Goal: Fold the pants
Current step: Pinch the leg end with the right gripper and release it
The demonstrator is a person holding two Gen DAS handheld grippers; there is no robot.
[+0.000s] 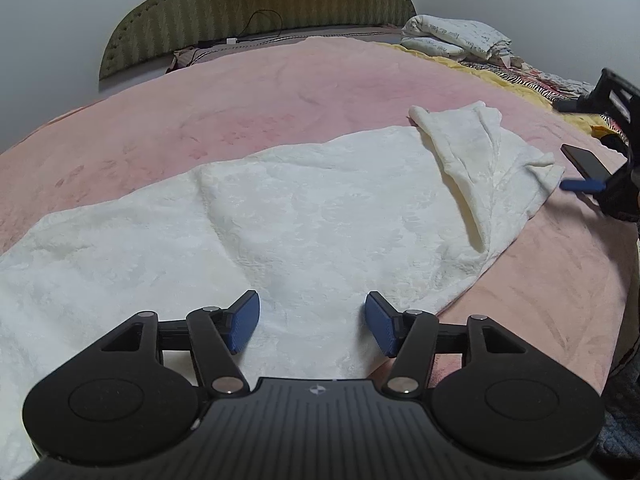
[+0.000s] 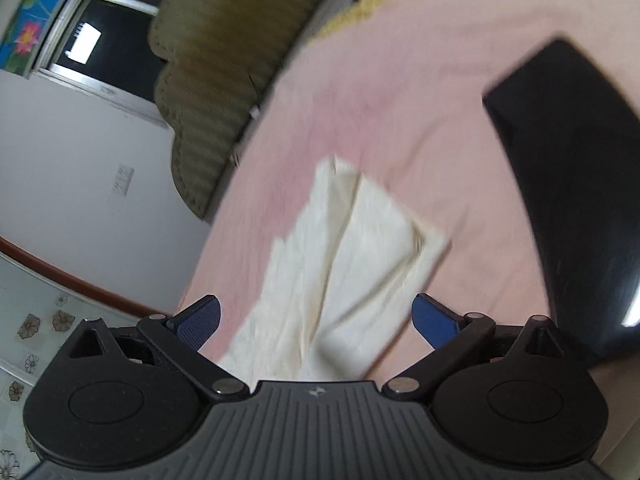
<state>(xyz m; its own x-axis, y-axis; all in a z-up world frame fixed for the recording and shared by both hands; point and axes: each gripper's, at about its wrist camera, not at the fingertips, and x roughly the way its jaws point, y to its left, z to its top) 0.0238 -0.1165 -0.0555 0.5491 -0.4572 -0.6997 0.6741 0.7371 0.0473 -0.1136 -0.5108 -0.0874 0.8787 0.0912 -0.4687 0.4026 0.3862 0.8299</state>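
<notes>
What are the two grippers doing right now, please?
Left gripper: open, empty, over the white pants.
Right gripper: open, empty, above the pants.

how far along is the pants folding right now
Early. Done: the white pants lie spread on the pink blanket, and the leg end near the black phone looks turned back over itself. In hand: nothing; the left gripper and right gripper are both open, over the fabric without gripping it. Left: nearly all the folding, since most of the garment is still flat.
</notes>
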